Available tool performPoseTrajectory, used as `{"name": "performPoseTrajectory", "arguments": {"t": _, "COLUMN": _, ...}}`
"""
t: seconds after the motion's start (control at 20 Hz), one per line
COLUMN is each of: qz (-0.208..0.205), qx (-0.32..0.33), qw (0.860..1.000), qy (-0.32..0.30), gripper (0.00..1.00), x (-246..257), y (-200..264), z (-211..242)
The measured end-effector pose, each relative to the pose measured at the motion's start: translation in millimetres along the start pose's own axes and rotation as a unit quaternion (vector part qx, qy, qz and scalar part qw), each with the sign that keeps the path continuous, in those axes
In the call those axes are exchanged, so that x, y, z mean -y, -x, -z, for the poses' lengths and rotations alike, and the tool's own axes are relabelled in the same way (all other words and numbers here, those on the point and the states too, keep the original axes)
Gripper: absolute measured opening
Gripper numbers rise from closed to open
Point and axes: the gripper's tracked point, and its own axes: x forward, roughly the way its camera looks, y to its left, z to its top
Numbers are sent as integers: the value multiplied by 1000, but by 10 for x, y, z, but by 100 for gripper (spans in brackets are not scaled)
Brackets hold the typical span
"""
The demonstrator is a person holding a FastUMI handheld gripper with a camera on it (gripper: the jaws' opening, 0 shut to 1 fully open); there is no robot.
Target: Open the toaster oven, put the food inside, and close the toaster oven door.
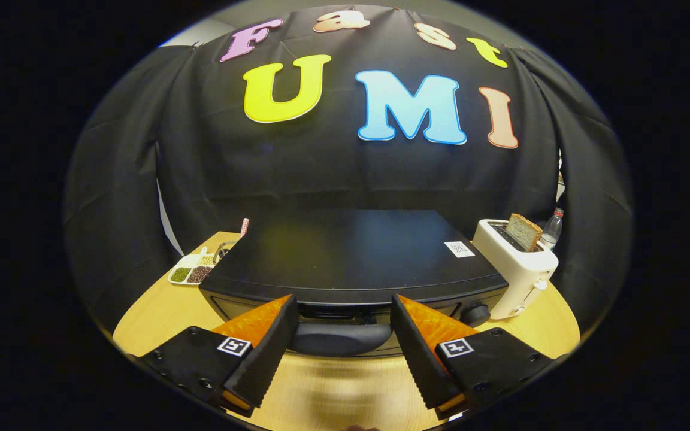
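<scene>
Tool: our tool [342,317] was spread wide and gripping nothing, one finger on each side of the oven's door handle [340,338], not touching it as far as we could tell.

Toaster oven: the black toaster oven [351,254] sat square in front of us on the wooden table [333,389], door shut, with a knob [475,314] at the right end of its front.

Food: honestly we couldn't say which item was meant. A slice of bread [523,231] stood in the white pop-up toaster [516,266] just right of the oven, and a small divided tray of beans [192,270] sat at its far left corner.

Other bits: a clear bottle [551,228] stood behind the toaster.

Step in hand: we reckoned this was the very start, lining up on the handle to open the door.

How to do it well: we figured the fingers needed to go a touch further in so both pads caught the handle bar near its middle, clamp firmly, then pull out and down along the door's hinge arc instead of yanking straight back.

Watch out: an off-centre grip looked likely to slip off that rounded handle, and a hard tug could drag the whole oven toward the near edge.
</scene>
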Motion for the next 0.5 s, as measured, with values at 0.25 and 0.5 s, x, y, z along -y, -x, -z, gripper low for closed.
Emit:
{"name": "performPoseTrajectory", "arguments": {"t": 0.25, "qz": 7, "qx": -12, "qw": 1000, "qy": 24, "gripper": 99, "x": -35, "y": 16, "z": 30}}
{"name": "performPoseTrajectory", "arguments": {"t": 0.5, "qz": 2, "qx": -37, "qw": 999, "qy": 25, "gripper": 100, "x": -13, "y": 71, "z": 111}}
